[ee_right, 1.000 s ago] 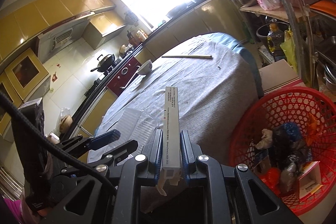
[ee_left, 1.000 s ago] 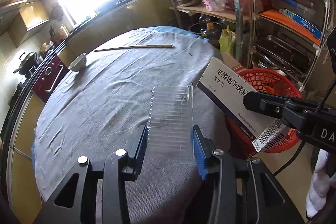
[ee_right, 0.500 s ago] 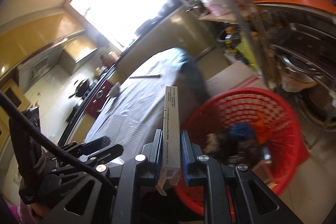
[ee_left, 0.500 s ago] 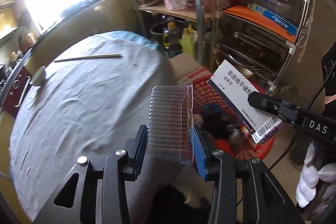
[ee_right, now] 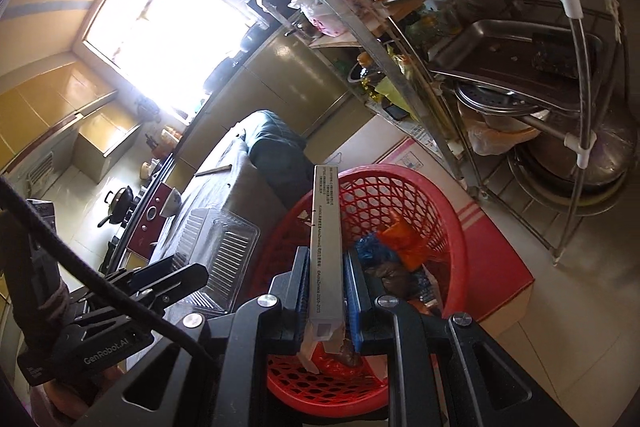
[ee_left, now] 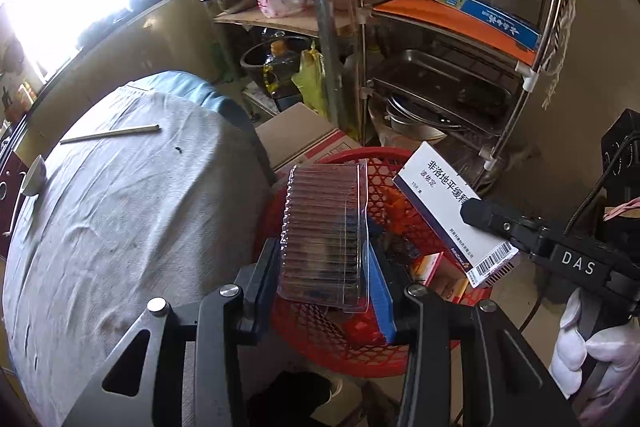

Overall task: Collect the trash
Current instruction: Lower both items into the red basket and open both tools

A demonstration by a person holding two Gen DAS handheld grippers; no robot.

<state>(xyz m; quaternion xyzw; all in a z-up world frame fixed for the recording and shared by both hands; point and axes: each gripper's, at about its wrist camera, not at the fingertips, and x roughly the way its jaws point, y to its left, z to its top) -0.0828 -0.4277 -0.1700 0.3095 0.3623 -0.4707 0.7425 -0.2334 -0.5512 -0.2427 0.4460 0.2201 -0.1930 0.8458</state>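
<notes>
Here my left gripper (ee_left: 324,267) clamps a clear ribbed plastic clamshell tray (ee_left: 326,231) over the round red plastic mesh basket (ee_right: 448,211). My right gripper (ee_right: 328,291) pinches a flat white cardboard medicine box (ee_right: 327,239) edge-on, also above that basket, which already holds crumpled wrappers and small cartons. The grey-clothed round table (ee_left: 112,227) stands just beside the basket.

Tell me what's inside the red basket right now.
The red basket holds orange wrapping, blue plastic, dark scraps and a small orange-white carton. The medicine box and clear tray hide the rest.
</notes>
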